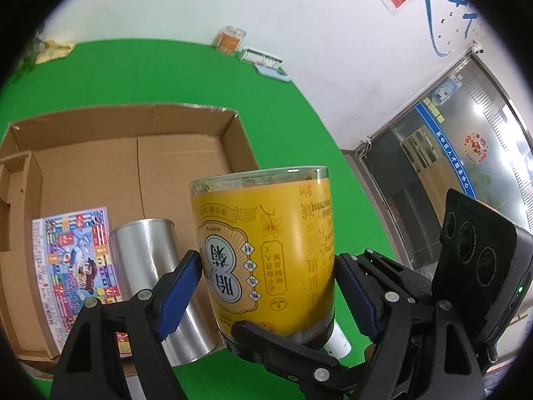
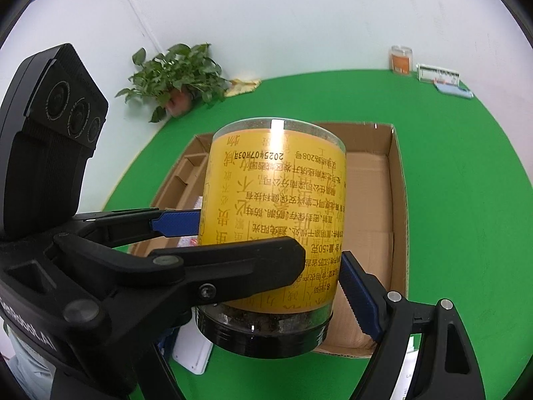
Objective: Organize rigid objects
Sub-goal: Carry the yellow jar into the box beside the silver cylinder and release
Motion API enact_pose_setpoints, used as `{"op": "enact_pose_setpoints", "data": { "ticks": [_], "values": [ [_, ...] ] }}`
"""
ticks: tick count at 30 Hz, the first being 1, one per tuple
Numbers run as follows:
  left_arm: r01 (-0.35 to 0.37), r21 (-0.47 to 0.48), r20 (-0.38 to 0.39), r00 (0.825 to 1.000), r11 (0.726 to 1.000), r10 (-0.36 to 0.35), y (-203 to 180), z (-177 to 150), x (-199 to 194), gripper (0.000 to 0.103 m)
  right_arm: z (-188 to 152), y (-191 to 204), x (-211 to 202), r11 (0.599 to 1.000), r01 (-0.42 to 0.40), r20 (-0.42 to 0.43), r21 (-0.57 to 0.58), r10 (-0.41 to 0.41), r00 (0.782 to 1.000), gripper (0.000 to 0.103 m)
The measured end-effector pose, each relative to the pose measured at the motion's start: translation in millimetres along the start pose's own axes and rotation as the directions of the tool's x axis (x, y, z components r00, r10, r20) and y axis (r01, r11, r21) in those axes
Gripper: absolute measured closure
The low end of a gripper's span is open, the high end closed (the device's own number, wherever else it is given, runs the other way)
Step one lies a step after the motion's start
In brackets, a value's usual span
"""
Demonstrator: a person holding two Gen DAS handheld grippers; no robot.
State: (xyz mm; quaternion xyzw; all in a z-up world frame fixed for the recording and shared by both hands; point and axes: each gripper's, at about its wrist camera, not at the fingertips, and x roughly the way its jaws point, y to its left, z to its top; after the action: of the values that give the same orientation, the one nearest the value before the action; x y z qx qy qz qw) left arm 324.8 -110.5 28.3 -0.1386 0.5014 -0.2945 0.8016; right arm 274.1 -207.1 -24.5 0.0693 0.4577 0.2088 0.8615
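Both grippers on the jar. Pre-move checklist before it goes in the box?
1. Left gripper on the yellow jar: ok, both jaws press the label.
2. Right gripper grip: cannot tell, only one jaw is seen touching; the other is hidden.
3. Jar upright: not ok, the print is inverted and the black lid is at the bottom.
4. Lid on: ok.
5. Room in the cardboard box: ok, bare floor beside the silver can.

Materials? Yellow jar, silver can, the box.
Yellow jar: clear glossy plastic or glass, can't tell which; see-through rim, bright glare, printed yellow label, black lid.
Silver can: likely metal; brushed, mirror-like sheen.
Box: corrugated cardboard; matte brown, fold creases.
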Motion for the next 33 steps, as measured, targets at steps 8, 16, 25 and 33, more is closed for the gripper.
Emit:
{"op": "enact_pose_setpoints", "data": {
  "ticks": [8, 16, 25, 33],
  "values": [
    [-0.012, -0.034, -0.054, 0.998, 0.999, 0.010, 16.7, -3.8, 34.6, 0.022, -14.2, -29.4, 38.6, 0.998, -0.023, -0.062, 0.054, 0.026, 0.998, 0.021],
    [-0.025, -0.065, -0.131, 0.991, 0.998, 0.016, 28.6, -12.6, 60.1, 0.022, -34.1, -50.7, 68.2, 0.996, -0.037, -0.114, 0.085, 0.047, 0.992, 0.021],
    [-0.045, -0.097, -0.200, 0.979, 0.994, 0.024, 31.8, -17.2, 74.4, 0.021, -43.9, -62.8, 89.6, 0.992, -0.045, -0.166, 0.122, 0.065, 0.984, 0.021],
    [-0.087, -0.151, -0.157, 0.986, 0.985, 0.063, 41.6, -10.6, 48.9, 0.026, -48.0, -62.2, 108.1, 0.994, 0.004, -0.225, 0.109, 0.021, 0.974, 0.020]
  ]
}}
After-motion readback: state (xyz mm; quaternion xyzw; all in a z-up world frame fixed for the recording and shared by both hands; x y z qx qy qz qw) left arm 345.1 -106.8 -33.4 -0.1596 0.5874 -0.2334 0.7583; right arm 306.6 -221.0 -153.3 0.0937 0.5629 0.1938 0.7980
